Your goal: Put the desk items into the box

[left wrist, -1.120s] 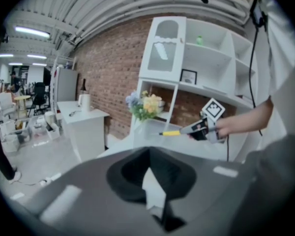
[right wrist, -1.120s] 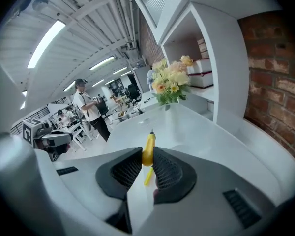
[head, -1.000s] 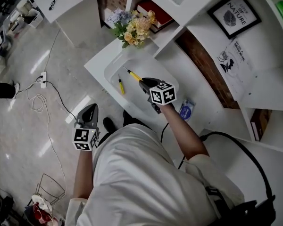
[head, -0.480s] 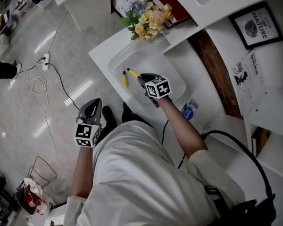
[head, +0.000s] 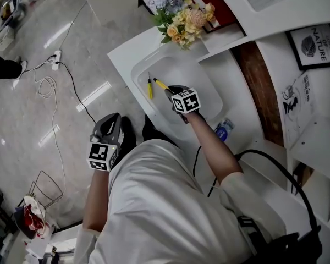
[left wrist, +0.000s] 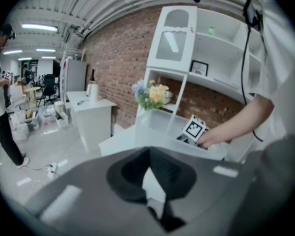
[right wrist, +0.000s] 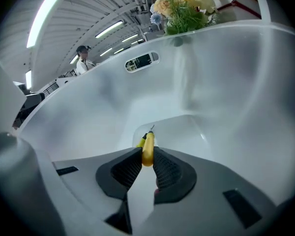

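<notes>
A white translucent box (head: 202, 79) stands on the white desk (head: 126, 51). My right gripper (head: 170, 91) reaches down into it, shut on a yellow screwdriver (head: 160, 84) whose tip points at the box floor (right wrist: 187, 127). In the right gripper view the pads (right wrist: 168, 170) pinch the yellow handle (right wrist: 148, 150). A second yellow tool (head: 149, 87) lies on the box floor beside it. My left gripper (head: 106, 126) hangs low over the floor, away from the desk, shut with nothing between its jaws (left wrist: 148, 154). The left gripper view shows the box (left wrist: 157, 124) from the side.
A flower bunch (head: 184, 18) stands just behind the box. A blue packet (head: 224, 130) lies on the desk to the box's right. Shelves with a framed picture (head: 319, 43) rise behind. A power strip and cable (head: 56, 55) lie on the floor. A person (left wrist: 0, 92) stands far left.
My right gripper has sunk deeper into the box with the yellow screwdriver still pinched. The left gripper has hardly moved.
</notes>
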A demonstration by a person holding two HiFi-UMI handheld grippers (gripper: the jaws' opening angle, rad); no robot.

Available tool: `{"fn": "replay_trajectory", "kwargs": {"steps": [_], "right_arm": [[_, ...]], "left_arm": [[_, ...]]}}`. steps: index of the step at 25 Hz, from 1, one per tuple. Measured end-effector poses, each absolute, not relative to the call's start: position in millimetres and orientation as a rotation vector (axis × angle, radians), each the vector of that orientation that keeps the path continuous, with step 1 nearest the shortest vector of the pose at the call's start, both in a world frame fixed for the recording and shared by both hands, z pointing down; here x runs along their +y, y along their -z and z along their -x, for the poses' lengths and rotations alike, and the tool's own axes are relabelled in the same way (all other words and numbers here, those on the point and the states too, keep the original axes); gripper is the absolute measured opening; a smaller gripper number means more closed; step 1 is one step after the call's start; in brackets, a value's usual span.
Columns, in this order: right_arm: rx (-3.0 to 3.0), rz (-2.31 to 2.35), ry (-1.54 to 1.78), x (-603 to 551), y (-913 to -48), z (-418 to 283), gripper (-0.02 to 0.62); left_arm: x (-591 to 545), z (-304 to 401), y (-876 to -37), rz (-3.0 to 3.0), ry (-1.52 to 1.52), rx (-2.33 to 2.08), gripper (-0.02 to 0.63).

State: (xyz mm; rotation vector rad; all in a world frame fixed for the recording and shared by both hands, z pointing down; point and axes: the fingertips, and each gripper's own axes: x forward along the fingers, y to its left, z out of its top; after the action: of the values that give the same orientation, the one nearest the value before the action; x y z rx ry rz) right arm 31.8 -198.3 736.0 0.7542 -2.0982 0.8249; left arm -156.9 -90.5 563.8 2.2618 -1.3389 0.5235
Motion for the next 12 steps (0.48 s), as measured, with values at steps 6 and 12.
{"fn": "replay_trajectory", "kwargs": {"steps": [6, 12], "right_arm": [[-2.036, -0.685, -0.852, -189.9, -761.0, -30.2, 0.064], [-1.987, -0.644, -0.865, -185.8, -773.3, -32.0, 0.064]], "left_arm": [[-88.5, 164.4, -566.9, -2.234, -0.535, -1.357, 0.003], [-87.4, 168.1, -568.9, -2.218, -0.533, -1.365, 0.003]]}}
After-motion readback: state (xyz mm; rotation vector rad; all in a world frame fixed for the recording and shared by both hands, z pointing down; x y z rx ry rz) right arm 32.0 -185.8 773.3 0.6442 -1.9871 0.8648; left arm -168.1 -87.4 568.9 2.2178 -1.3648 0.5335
